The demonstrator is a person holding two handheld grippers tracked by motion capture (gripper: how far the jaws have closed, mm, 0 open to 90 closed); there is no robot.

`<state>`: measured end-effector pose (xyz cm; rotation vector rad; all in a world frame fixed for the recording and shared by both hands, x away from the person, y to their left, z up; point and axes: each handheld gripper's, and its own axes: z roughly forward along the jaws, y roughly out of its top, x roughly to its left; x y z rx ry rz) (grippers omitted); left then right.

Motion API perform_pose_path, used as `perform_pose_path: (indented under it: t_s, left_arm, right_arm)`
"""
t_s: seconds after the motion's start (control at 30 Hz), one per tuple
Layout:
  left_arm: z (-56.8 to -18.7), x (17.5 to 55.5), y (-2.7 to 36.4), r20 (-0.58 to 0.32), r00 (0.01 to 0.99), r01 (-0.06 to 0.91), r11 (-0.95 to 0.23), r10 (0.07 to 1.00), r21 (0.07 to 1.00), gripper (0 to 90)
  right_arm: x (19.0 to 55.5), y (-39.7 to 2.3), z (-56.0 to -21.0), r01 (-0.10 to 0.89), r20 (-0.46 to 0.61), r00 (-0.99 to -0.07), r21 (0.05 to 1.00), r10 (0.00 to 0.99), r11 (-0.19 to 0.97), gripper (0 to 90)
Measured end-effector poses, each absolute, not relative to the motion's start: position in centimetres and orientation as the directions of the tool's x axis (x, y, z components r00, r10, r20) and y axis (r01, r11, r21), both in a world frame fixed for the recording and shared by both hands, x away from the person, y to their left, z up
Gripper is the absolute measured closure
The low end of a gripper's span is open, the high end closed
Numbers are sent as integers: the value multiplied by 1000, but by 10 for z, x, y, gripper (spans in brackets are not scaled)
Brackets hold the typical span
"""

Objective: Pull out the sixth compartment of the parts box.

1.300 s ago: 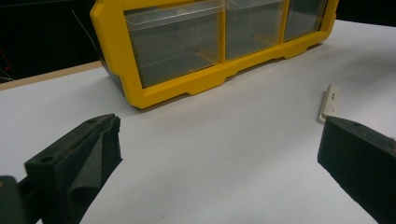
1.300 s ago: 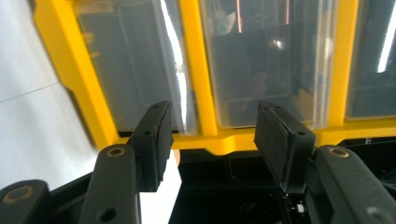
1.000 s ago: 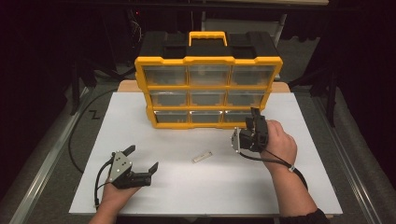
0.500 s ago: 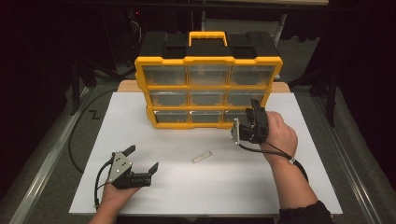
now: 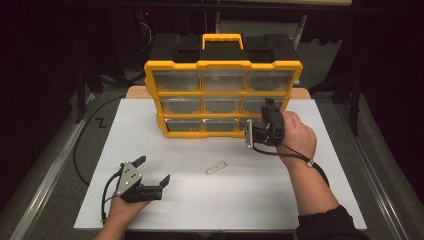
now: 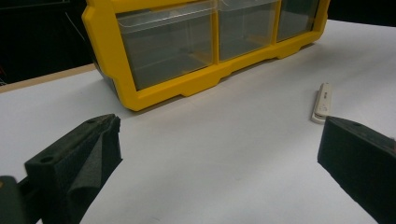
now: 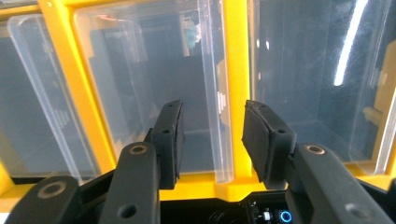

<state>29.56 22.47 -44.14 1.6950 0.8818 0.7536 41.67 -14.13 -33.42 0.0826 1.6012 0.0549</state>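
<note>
High view: right gripper (image 5: pixel 263 118) lifted up to yellow drawer box (image 5: pixel 223 80), jaws just closing partway, gripping nothing; drawers look empty. Left gripper (image 5: pixel 152 171) parked, jaws wide open.

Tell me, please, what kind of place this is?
Probably a lab or workshop bench set up for recording: a white table in a dark room, a yellow drawer organizer, and a hand-held left gripper trailing a cable.

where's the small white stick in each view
High view: the small white stick lies on the white table, centre, in front of the yellow drawer cabinet.
Left gripper view: right of centre, above the right-hand jaw.
Right gripper view: not in it.
Shared landmark: the cabinet's yellow frame, seen close up in both gripper views.
</note>
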Motion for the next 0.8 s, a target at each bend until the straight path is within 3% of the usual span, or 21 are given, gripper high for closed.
perform_pose_path:
  t_s: [0.8]
  left_arm:
    - [-441, 296, 226, 57, 542, 199, -194, 839, 960, 3]
  right_arm:
    - [430, -140, -332, 25, -1000, -23, 6, 7, 1000, 719]
